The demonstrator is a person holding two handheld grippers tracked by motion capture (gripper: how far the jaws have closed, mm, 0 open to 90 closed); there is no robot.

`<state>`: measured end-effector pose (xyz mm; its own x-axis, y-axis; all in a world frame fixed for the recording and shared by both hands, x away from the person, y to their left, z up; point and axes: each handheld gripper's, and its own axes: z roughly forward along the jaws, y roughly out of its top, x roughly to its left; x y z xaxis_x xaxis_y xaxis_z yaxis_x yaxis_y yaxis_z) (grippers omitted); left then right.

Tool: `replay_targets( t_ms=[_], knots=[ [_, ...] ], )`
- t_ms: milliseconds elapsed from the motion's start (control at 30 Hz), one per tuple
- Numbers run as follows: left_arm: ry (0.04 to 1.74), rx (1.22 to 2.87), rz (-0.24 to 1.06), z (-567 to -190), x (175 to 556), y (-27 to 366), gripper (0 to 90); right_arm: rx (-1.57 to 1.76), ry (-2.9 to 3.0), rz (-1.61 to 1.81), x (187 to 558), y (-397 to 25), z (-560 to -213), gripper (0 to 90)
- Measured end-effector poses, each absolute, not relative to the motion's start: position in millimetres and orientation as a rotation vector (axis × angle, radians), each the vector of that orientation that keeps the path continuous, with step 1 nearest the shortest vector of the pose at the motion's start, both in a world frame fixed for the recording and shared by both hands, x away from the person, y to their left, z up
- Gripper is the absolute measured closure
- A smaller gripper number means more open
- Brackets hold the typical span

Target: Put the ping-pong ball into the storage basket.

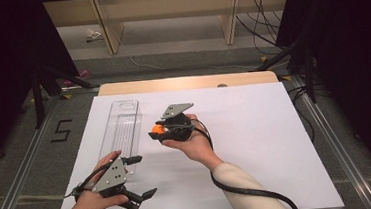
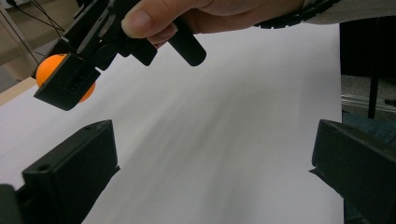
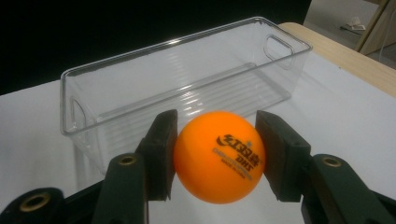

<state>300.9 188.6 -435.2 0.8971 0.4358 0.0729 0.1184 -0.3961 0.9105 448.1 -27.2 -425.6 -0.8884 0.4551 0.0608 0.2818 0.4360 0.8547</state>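
One orange ping-pong ball, with dark printed lettering on it, is clamped between the two jaws of the right claw, a jaw pressed to each side. In the high view the ball is held near the middle of the table, just right of the clear bin. The right hand wraps the claw's handle, and one black cable trails back past the sleeve.

One clear plastic bin, long and narrow, lies on the white table surface at left-centre; nothing lies inside it. It has two cut-out handles, one at each short end, seen in the right gripper view. From that view the ball sits just in front of the bin's long wall, not over it.

The left claw is near the table's near-left edge, jaws spread wide and gripping nothing; the left hand holds it, close to the bin's near end. Its own view shows two black jaws well apart over bare white table, with the right claw and ball up at the top left.

Count: one ball, one bin, two claws.
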Motion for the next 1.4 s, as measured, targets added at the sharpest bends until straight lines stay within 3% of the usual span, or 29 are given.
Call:
replay_targets(
  t_ms=[1400],
  knots=[
    [0.398,1.969,0.357,-435,300,188,0.0,0.634,2.512,1.435,463,4,-422,51.5]
  ],
)
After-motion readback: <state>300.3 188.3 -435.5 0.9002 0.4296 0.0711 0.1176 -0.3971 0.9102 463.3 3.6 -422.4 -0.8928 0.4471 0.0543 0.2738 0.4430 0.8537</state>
